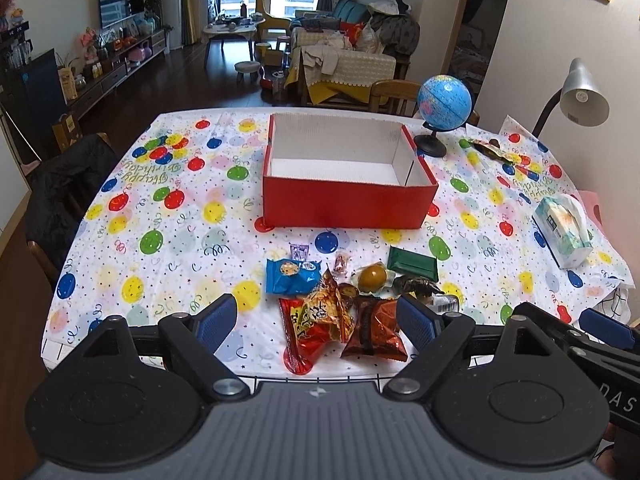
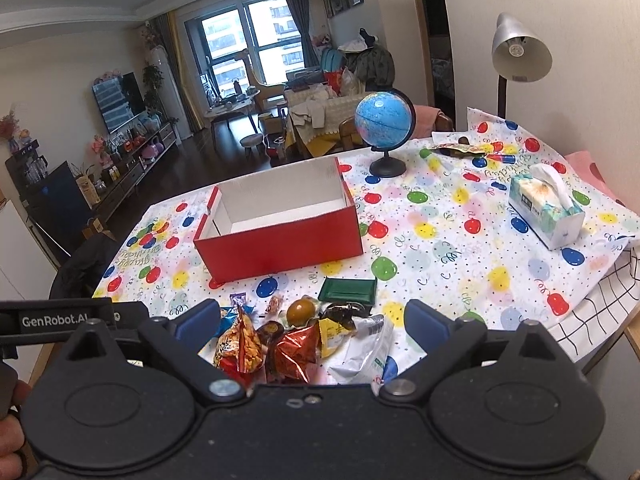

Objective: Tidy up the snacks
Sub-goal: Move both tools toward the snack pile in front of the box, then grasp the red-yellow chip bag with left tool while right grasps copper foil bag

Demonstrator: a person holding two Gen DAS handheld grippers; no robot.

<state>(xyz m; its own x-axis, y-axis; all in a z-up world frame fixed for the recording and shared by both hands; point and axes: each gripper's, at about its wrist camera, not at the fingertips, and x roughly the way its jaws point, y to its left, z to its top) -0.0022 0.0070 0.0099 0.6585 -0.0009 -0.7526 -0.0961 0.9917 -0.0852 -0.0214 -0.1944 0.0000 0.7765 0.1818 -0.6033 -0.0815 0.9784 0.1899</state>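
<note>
Red cardboard box (image 1: 348, 204) sits open and empty mid-surface on the balloon-print cloth (image 1: 160, 216). Snack pile (image 1: 340, 304) lies between the box and me, just past my fingertips: blue cookie packet (image 1: 292, 276), red-orange foil bags (image 1: 320, 320), brown egg-shaped snack (image 1: 373, 278), green packet (image 1: 414, 264) farthest toward the box. I see my left tongs (image 1: 324, 320) spread wide, holding nothing, pads flanking the foil bags from above. My right tongs (image 2: 312, 320) likewise gape wide and empty over the same pile, white pouch (image 2: 360, 352) nearest its right pad. Globe (image 2: 384, 120) and tissue pack (image 2: 546, 208) stand well off right.
</note>
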